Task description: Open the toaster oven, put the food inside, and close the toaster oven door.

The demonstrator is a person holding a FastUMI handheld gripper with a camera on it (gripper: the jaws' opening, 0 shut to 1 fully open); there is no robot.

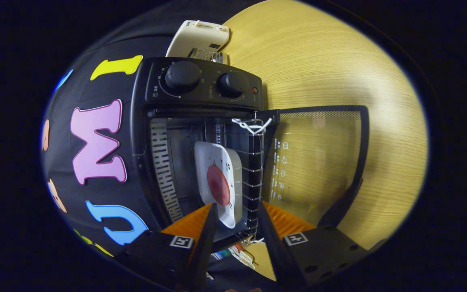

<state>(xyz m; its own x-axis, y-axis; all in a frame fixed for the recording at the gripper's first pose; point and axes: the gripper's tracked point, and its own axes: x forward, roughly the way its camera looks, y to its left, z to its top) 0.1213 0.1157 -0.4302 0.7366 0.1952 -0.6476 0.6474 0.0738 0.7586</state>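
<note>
place: staged recording booth | evidence: toaster oven (pixel 201 134) on wooden table (pixel 339 81), black cloth wall (pixel 95 93)

toaster oven (pixel 201 87): matt black | door (pixel 318 158): glossy glass | rack (pixel 253 170): wire metal | table (pixel 339 61): wood grain

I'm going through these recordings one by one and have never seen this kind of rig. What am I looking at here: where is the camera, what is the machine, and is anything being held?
The camera rides on a hand-held gripper and looks forward along its two fingers, the dark wedges at the bottom. The whole view is rolled sideways. Just ahead of the fingers is a black toaster oven with two knobs, standing on a wooden table. Its glass door is swung open. Inside, on the wire rack, sits a white tray carrying a round reddish piece of food. The fingers stand apart and press on nothing; the tray's near end shows in the gap between them. A white appliance lies beyond the oven.
</note>
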